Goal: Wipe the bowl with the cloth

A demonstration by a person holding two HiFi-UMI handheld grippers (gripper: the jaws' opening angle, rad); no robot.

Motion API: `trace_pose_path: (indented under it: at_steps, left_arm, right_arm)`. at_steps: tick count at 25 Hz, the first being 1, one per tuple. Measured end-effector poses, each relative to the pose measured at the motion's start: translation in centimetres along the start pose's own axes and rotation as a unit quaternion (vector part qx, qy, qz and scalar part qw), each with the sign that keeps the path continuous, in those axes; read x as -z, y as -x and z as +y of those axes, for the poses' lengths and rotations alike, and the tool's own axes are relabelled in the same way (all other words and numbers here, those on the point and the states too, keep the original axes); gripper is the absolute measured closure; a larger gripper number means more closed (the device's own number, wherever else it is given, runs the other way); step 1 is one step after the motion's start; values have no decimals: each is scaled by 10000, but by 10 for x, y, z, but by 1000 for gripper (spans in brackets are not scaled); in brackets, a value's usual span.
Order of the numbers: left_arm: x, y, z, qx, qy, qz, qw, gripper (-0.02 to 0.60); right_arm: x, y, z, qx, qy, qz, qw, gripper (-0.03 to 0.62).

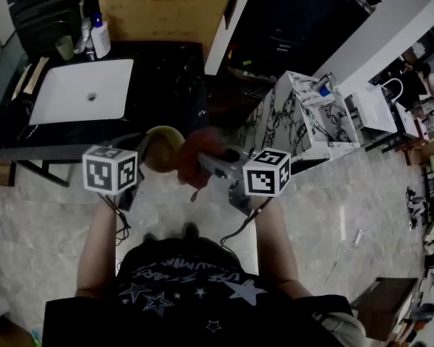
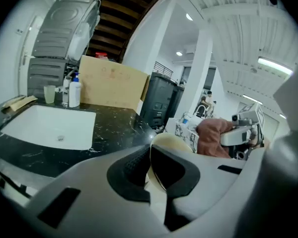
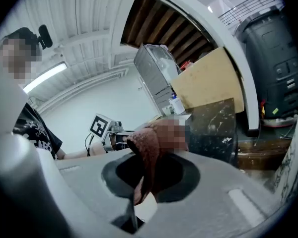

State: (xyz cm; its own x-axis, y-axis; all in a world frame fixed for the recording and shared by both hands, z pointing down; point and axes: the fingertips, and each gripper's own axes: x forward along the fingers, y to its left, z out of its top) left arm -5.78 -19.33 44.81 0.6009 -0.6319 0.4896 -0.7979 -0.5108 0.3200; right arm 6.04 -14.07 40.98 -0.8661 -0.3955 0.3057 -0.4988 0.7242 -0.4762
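L gripper (image 2: 151,168) is clamping the rim of the cream-coloured round bowl (image 1: 163,147). Its jaws are nearly together w/ only the thin rim btwn the pads. The bowl is tipping on edge and hanging in the air in front of the person, off the black marble counter (image 1: 166,85) at 12 o'clock. R gripper (image 3: 144,180) is pinching the reddish-brown terry cloth (image 3: 148,145), jaws closed on a fold, the rest bunching out past the tips. In the head view the cloth is sitting at approx 3 o'clock of the bowl, touching or just beside it, can't tell which. So the bowl is lying at 9 o'clock from the R jaws. The R hand is prob. the one doing the wipe: a short sweep toward 9 across the bowl's face.
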Motion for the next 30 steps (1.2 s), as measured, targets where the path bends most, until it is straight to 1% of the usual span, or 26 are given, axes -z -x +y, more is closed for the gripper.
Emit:
trace_pose_path:
  at_steps: [2, 4, 5, 7, 10, 12, 14, 16, 19, 21, 23, 24, 26, 28, 30]
  left_arm:
    - [-8, 8, 17, -89, 306, -273, 9991, 563]
    - [-19, 18, 26, -55, 606, -606, 9963, 563]
    - [-25, 22, 26, 1, 697, -769, 9946, 563]
    - [-37, 29, 19, 169, 773, -1061, 9912, 563]
    - [-53, 34, 2, 411, 841, -1447, 9850, 563]
    - [-59, 36, -4, 491, 890, -1662, 9808, 563]
    - [-60, 38, -7, 528, 929, -1786, 9781, 563]
    - [-58, 37, -6, 451, 822, -1770, 9797, 563]
    - [-51, 37, 7, 93, 432, -1635, 9856, 561]
    - [-46, 41, 19, -129, 246, -1540, 9877, 563]
    - [-40, 44, 26, -235, 136, -1426, 9894, 563]
    - [-38, 45, 27, -217, 112, -1367, 9903, 563]
    - [-34, 46, 25, -48, 100, -1259, 9920, 563]
    - [-31, 49, 23, 189, 38, -1149, 9932, 561]
    - [-29, 55, 19, 499, -122, -1053, 9931, 561]
  right_arm:
    - [6, 8, -9, 214, -179, -88, 9996, 548]
    - [20, 4, -14, 332, -446, -95, 9984, 548]
    - [28, -2, -14, 326, -589, -128, 9976, 548]
    - [36, -22, -6, 164, -918, -381, 9949, 548]
    - [33, -58, 13, -270, -1383, -887, 9861, 548]
    - [28, -80, 25, -469, -1505, -1061, 9818, 548]
    - [22, -95, 34, -584, -1541, -1149, 9796, 548]
    - [20, -99, 40, -582, -1394, -1108, 9823, 548]
    - [24, -90, 46, -383, -885, -833, 9918, 548]
    - [26, -79, 49, -293, -677, -744, 9945, 548]
    - [24, -68, 49, -221, -526, -752, 9955, 548]
    - [21, -63, 48, -174, -437, -761, 9960, 548]
    - [15, -55, 46, -65, -205, -758, 9969, 546]
    - [10, -50, 44, 17, 65, -734, 9973, 546]
    - [5, -45, 44, -6, 317, -733, 9968, 546]
